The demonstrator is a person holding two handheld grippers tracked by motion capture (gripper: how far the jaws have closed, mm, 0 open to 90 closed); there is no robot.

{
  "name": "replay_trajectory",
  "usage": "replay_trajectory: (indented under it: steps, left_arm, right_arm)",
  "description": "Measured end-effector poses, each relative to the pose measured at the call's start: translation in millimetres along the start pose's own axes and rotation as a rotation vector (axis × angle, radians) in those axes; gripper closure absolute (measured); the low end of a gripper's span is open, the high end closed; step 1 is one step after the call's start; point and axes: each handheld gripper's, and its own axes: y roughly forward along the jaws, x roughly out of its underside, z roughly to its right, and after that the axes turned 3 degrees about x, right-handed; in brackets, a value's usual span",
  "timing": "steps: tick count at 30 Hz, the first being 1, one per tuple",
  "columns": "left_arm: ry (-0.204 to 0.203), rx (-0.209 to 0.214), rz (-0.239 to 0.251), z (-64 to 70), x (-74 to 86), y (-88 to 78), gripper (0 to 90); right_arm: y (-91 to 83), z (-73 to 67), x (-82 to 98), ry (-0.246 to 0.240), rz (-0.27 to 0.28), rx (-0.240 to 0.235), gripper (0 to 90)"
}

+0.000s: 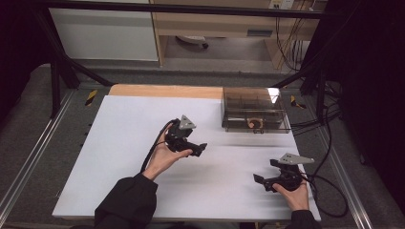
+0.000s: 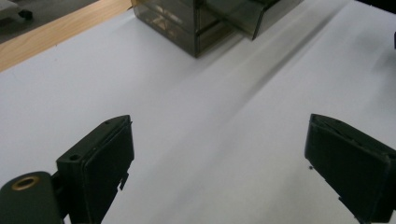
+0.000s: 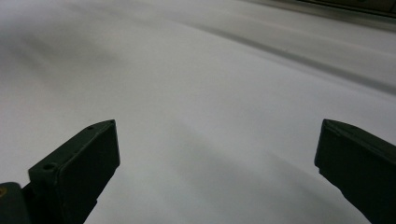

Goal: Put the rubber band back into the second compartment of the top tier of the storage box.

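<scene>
on the white table [image 1: 143, 191], which takes up most of the high view, a smoky clear box [image 1: 254, 109] sits at the far right edge, just in front of the bare wood strip [image 1: 162, 90]. nothing lies between it and either tool, so the path is open. the box looks to be the thing in hand: the left gripper [image 1: 198, 149] hangs over the middle of the table, pointing toward it, jaws spread wide and holding nothing. in the left gripper view the box [image 2: 196, 23] stands ahead, apart from the jaws, with a panel or drawer jutting out at its front. the right gripper [image 1: 261, 180] rests low near the right front corner, well apart from the box, jaws spread wide too and empty.

the main risk, as i judge it, is the box sliding: it seems light, and a push from one jaw with nothing bracing it could skate it back toward the wood strip. the jutting panel could also be knocked if the approach comes in skewed. a small orange ring-shaped thing [image 1: 256, 123] shows inside the box at its front; i cannot tell what it is. the cable [image 1: 334, 191] trailing from the right gripper loops off the table's right edge and could snag there.
</scene>
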Motion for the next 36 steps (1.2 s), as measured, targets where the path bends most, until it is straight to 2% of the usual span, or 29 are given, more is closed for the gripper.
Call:
replay_trajectory:
  steps: [9, 17, 21, 31, 36]
  left_arm:
    - [-0.031, -0.013, -0.008, -10.6, 37.4, -15.2, 6.8]
    - [-0.048, -0.048, -0.001, -20.1, 67.5, -29.3, 6.6]
    - [-0.069, -0.057, 0.016, -25.8, 81.1, -38.5, 6.6]
    - [-0.085, -0.072, 0.035, -37.4, 114.8, -64.9, 6.6]
    - [-0.095, -0.091, 0.026, -44.9, 131.6, -77.1, 6.5]
  right_arm:
    - [0.7, 0.1, 0.2, -0.004, -0.002, 0.002, 0.7]
    - [1.0, -0.1, 0.1, 0.0, -0.005, 0.002, 0.7]
    - [1.4, 0.2, 0.2, -0.003, -0.007, 0.003, 0.7]
    - [1.4, -0.1, 0.3, 0.002, -0.014, 0.002, 0.6]
    - [1.6, -0.7, 0.5, 0.005, -0.02, 0.002, 0.6]
